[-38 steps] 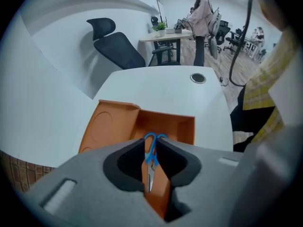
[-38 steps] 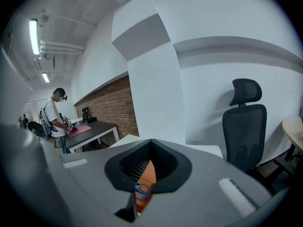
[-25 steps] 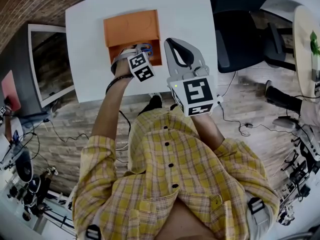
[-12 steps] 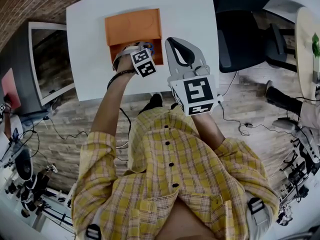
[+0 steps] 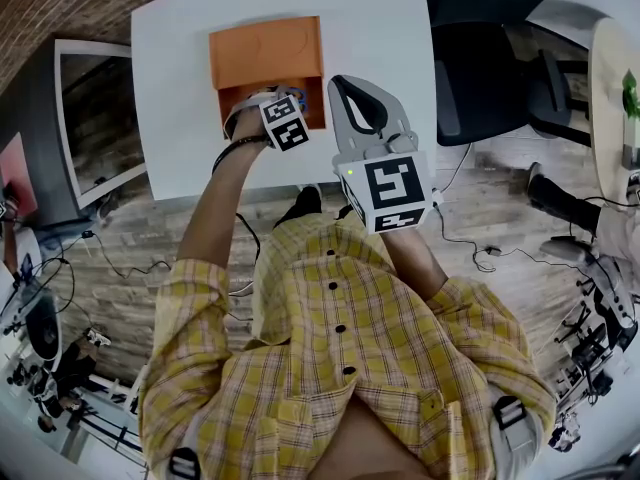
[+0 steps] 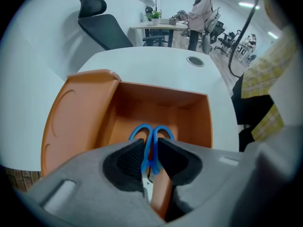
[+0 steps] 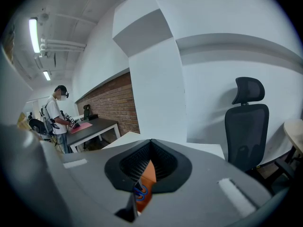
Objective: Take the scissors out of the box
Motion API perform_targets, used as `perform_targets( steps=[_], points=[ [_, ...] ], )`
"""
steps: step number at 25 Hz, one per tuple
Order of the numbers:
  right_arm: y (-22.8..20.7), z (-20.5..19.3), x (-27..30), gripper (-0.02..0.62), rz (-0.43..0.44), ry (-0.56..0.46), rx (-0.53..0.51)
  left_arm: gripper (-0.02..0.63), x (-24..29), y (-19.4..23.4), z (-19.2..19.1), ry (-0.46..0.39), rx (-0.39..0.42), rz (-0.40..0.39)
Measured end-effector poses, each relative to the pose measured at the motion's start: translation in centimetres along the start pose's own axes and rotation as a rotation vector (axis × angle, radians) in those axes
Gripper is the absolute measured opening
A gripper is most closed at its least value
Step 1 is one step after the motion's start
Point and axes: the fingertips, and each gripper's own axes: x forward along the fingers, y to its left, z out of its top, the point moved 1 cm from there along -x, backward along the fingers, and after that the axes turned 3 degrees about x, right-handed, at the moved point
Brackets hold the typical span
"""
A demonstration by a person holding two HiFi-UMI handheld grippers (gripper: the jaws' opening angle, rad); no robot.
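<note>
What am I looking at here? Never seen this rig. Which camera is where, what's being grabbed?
A person holds a two-jaw tool in each hand; no robot. The top-down picture comes from a camera on their head; the other two look along each tool's jaws. On the white table sits an open orange box with blue-handled scissors inside. The left tool, whose jaws have just been closing, pinches the scissors' handles. The right tool is shut and empty, beside the box.

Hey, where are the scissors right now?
In the left gripper view the scissors stand inside the orange box, blue handles between the jaws of the left gripper, which have just been closing on them.
</note>
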Motion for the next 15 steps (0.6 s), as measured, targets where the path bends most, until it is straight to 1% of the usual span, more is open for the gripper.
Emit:
perform_targets(
  steps=[4,11,15],
  points=[
    [-0.2,0.0,-0.2,-0.006,-0.005,-0.003,-0.003,0.092,0.1,0.0,0.2,0.001,0.021,0.014],
    [0.3,0.0,-0.8,-0.006,-0.011,-0.006,-0.006,0.091,-0.6,-0.1,0.0,-0.031,-0.023,0.062],
    [0.4,-0.1,-1.1,-0.006,-0.014,-0.008,-0.007,0.091,-1.8,0.2,0.1,-0.064,-0.055,0.096]
  ],
)
